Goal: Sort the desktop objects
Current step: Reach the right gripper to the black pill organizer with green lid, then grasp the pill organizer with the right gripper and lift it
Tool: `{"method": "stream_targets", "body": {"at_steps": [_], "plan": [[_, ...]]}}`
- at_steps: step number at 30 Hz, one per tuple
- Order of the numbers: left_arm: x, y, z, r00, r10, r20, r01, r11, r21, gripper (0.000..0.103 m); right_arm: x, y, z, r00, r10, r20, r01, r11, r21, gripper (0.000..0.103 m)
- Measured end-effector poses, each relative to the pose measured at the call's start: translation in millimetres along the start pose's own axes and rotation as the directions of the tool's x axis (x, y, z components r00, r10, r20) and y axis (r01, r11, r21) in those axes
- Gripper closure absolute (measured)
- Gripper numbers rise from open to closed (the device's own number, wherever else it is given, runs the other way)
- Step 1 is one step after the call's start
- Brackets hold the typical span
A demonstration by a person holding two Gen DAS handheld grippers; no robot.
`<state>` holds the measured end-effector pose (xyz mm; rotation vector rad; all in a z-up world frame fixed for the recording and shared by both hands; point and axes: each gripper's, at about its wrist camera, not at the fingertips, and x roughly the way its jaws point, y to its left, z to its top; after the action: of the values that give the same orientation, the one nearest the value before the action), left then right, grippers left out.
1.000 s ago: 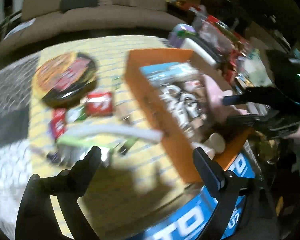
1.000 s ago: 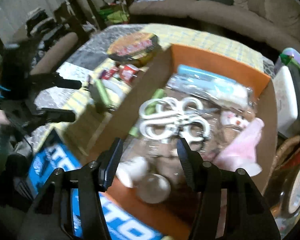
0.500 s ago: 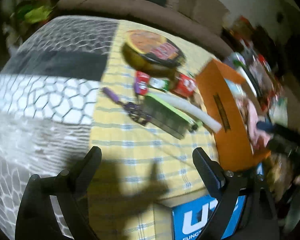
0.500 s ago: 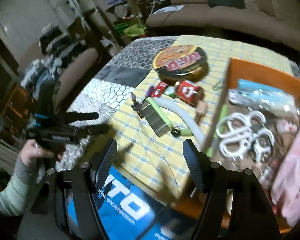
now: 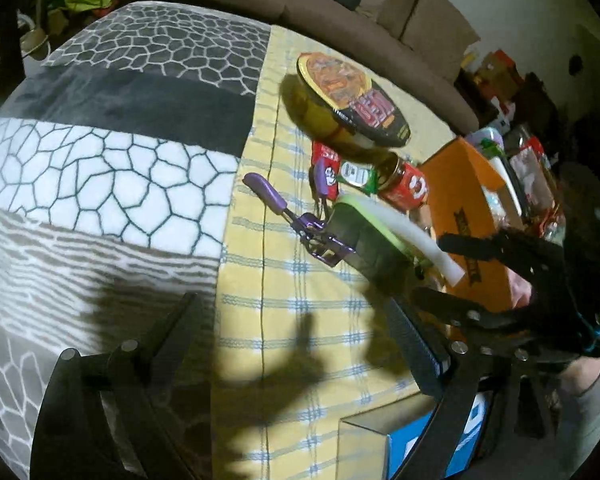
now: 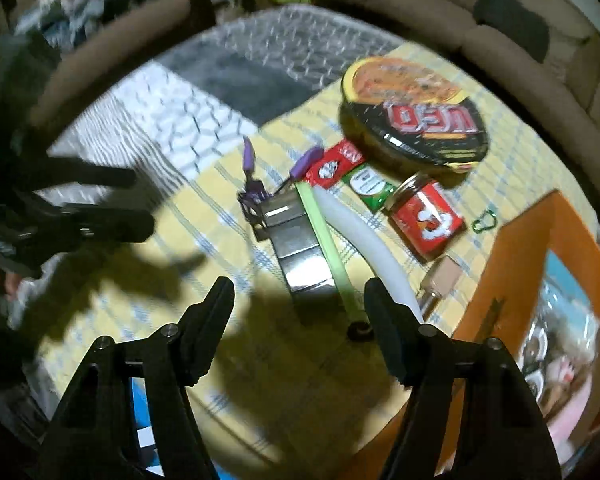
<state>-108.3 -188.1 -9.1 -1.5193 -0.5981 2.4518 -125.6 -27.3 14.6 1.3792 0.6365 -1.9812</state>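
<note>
While the right tongs (image 6: 300,308) are held above the yellow checked cloth (image 6: 236,264) near the table's front edge, their jaws are closing with nothing between them. Nothing is gripped by the wide-open left tongs (image 5: 296,328). A noodle bowl (image 6: 414,116), red packet (image 6: 426,226) and white tube (image 6: 364,240) are clustered beside the orange box (image 6: 512,248).

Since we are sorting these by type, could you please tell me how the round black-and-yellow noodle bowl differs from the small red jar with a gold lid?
The round black-and-yellow noodle bowl is wide and shallow; the small red jar with a gold lid is narrow and much smaller. The bowl stands upright, its printed lid facing up; the jar lies on its side. Both rest on the yellow checked cloth, outside the orange box.
</note>
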Motion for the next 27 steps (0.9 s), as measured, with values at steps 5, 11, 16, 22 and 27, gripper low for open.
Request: {"method": "stream_targets", "body": {"at_steps": [5, 11, 16, 22, 27], "plan": [[4.9, -4.6, 1.0, 0.999, 0.043, -0.003, -0.042, 0.999, 0.020, 0.009, 24.8, -4.1, 1.0, 0.998, -0.011, -0.064, 0.010, 1.000, -0.019, 0.044], [-0.9, -14.6, 0.4, 0.993, 0.117, 0.029, -0.119, 0.990, 0.079, 0.009, 40.3, -5.9, 2.0, 0.996, -0.004, -0.091, 0.004, 1.000, 0.000, 0.043], [-1.2, -14.0, 0.5, 0.994, 0.111, 0.025, -0.113, 0.991, 0.073, 0.009, 54.9, -9.6, 8.2, 0.991, -0.009, -0.131, 0.010, 1.000, 0.010, 0.044], [-4.5, -7.9, 3.2, 0.998, 0.064, 0.027, -0.065, 0.998, 0.027, 0.009, 54.7, -11.9, 8.3, 0.992, 0.024, -0.126, -0.020, 0.999, 0.035, 0.056], [-2.7, 14.6, 3.8, 0.991, -0.132, 0.020, 0.134, 0.980, -0.145, 0.009, 18.2, -4.4, -0.2, 0.999, 0.033, -0.023, -0.032, 0.999, 0.041, 0.061]]}}
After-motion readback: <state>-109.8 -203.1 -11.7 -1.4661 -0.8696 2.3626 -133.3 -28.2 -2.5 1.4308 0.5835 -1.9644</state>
